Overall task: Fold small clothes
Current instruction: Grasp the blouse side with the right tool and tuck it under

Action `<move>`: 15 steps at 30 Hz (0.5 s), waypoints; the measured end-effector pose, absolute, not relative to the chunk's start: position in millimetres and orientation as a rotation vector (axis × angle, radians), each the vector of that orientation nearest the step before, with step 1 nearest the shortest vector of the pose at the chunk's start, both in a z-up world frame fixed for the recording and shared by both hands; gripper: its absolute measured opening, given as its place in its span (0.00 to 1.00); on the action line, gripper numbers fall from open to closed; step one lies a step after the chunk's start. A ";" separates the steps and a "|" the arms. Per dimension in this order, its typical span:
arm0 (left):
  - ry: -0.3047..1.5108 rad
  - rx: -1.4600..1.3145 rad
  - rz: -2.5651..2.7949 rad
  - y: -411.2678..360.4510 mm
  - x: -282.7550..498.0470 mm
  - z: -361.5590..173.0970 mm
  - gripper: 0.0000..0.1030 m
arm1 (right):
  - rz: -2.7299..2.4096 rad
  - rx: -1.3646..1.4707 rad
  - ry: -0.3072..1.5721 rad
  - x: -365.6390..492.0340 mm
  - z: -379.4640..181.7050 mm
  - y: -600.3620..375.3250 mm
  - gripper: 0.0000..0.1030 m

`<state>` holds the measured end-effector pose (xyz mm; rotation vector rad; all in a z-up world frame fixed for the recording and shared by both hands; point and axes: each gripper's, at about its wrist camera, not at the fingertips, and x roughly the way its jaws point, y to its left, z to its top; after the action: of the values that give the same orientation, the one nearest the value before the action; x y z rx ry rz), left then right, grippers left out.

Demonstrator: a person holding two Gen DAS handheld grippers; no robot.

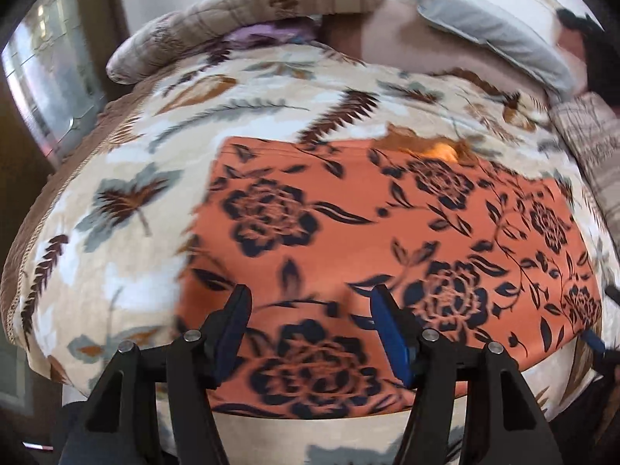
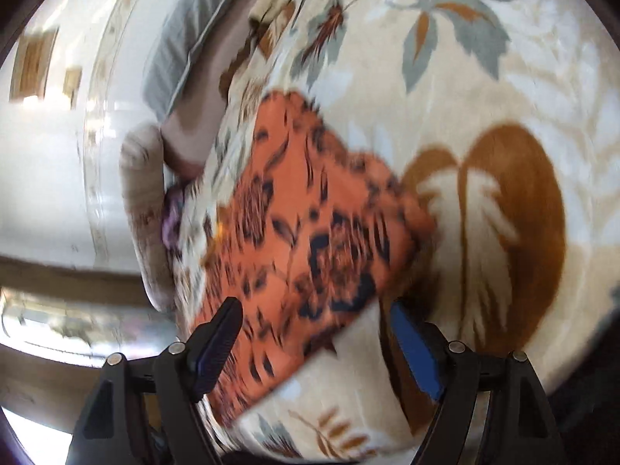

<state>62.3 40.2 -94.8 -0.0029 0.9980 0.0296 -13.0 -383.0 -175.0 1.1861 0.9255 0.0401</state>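
Bedding fills both views: a cream plush blanket printed with grey and brown leaves (image 1: 128, 178) covers the bed, with a rolled brown-patterned quilt (image 1: 240, 19) and a grey pillow (image 1: 484, 35) along the far side.

Item under inspection: an orange garment with a dark navy floral print (image 1: 387, 232), lying flat on the blanket near the bed's front edge. In the left wrist view it reads as a broad, roughly rectangular panel, its long axis running left to right across the view. The far edge is straight at the left; towards the right a small orange fold or lining shows at that edge. No deep creases are evident, though both views are blurred.

Left gripper (image 1: 310, 302): jaws apart, nothing between the pads, poised over the garment's near-left portion. The cloth extends ahead of it and away to its right.

Right gripper (image 2: 314, 317): jaws apart and empty, aimed at what appears to be a near corner of the same garment (image 2: 310, 240), which lies ahead and slightly left of its centre line. Whether either set of fingertips touches the cloth cannot be determined.

Assessment: each gripper is close to its own end of the near edge. A fold would most likely start by pinching that edge at both ends.
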 end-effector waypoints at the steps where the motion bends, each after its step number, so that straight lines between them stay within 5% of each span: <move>1: 1.001 0.008 0.023 32.7 63.0 -96.1 0.63 | 0.018 1.200 0.930 -9.3 -177.7 -385.9 0.79; 15: 1.003 0.046 0.013 16.0 68.2 -101.7 0.63 | -0.008 1.163 0.907 11.5 -177.9 -385.5 0.80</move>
<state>68.2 16.0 -101.7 0.0456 1.0027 0.0127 11.5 -385.5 -177.9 1.1627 0.9069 -0.0078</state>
